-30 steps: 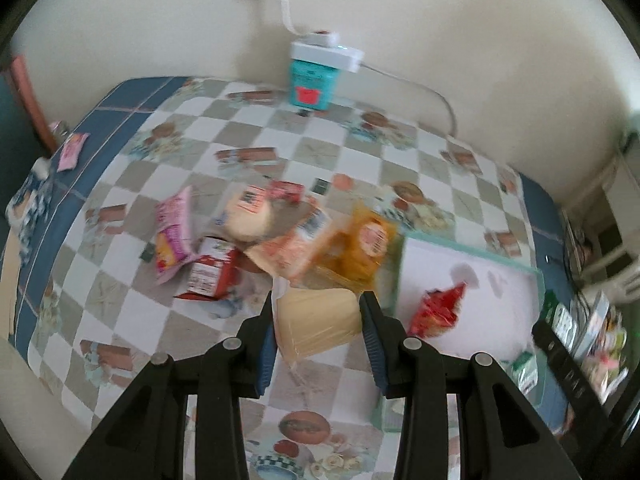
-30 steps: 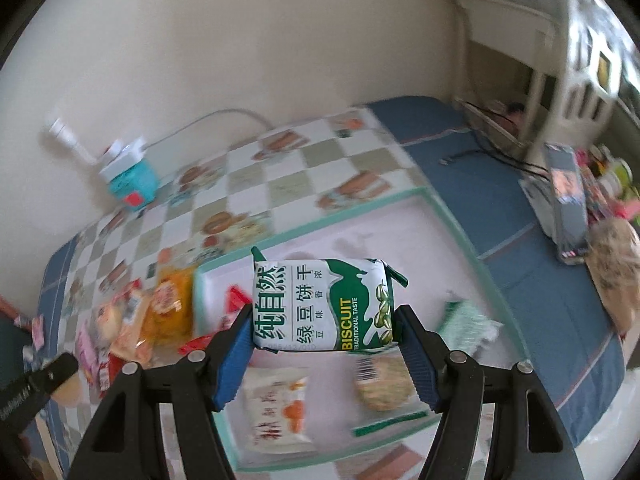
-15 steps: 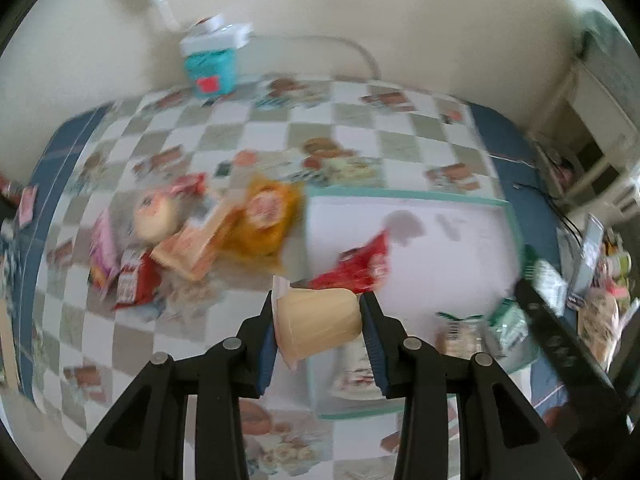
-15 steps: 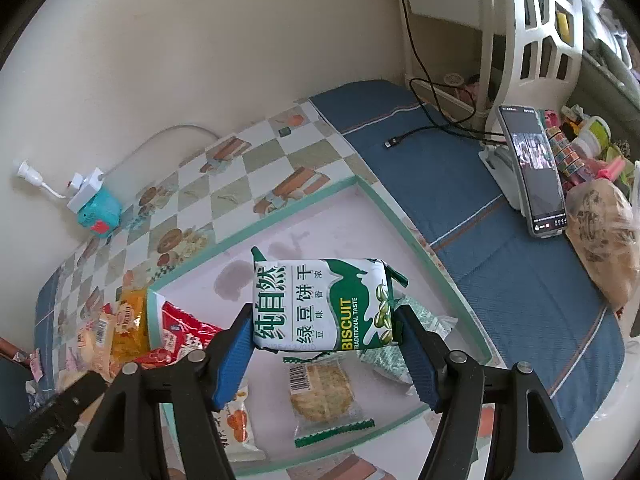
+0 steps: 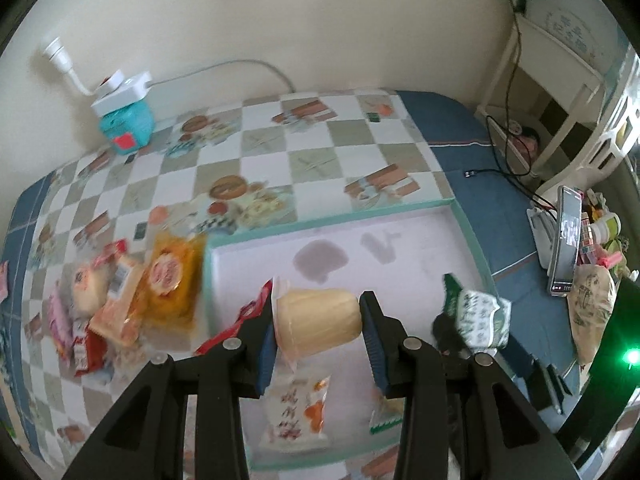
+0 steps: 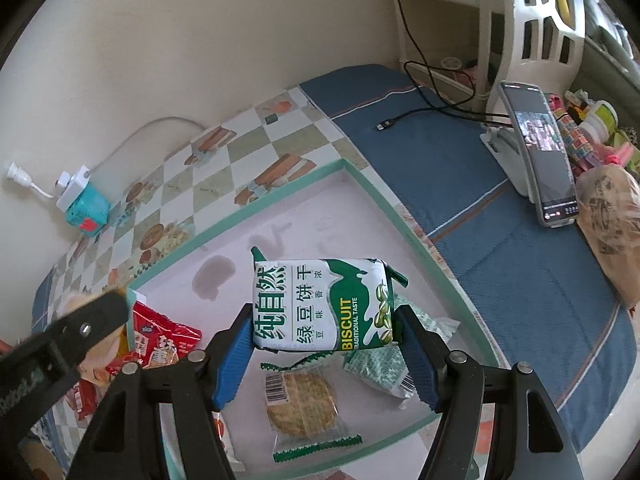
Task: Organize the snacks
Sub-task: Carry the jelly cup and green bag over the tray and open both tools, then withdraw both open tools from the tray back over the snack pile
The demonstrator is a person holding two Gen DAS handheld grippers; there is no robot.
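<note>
My left gripper [image 5: 318, 326] is shut on a pale yellow jelly cup [image 5: 318, 322] and holds it above the green-rimmed white tray [image 5: 332, 218]. My right gripper [image 6: 324, 346] is shut on a green and white biscuit pack [image 6: 320, 306], also above the tray [image 6: 240, 212]. That pack shows in the left wrist view [image 5: 478, 318]. In the tray lie a red packet [image 6: 160, 340], a round cracker in clear wrap [image 6: 300, 400], a green-patterned packet [image 6: 384, 364] and a white and orange packet [image 5: 296, 412].
Loose snacks lie left of the tray: an orange packet [image 5: 170, 280], a round bun [image 5: 86, 284], red and pink packets [image 5: 82, 348]. A teal box with a power strip [image 5: 126, 116] stands by the wall. A phone on a stand [image 6: 540, 148] and a cable [image 6: 432, 108] are on the right.
My left gripper has carried the jelly cup right, from over the loose snacks to over the tray. My right gripper has kept the biscuit pack and moved over the tray's right part.
</note>
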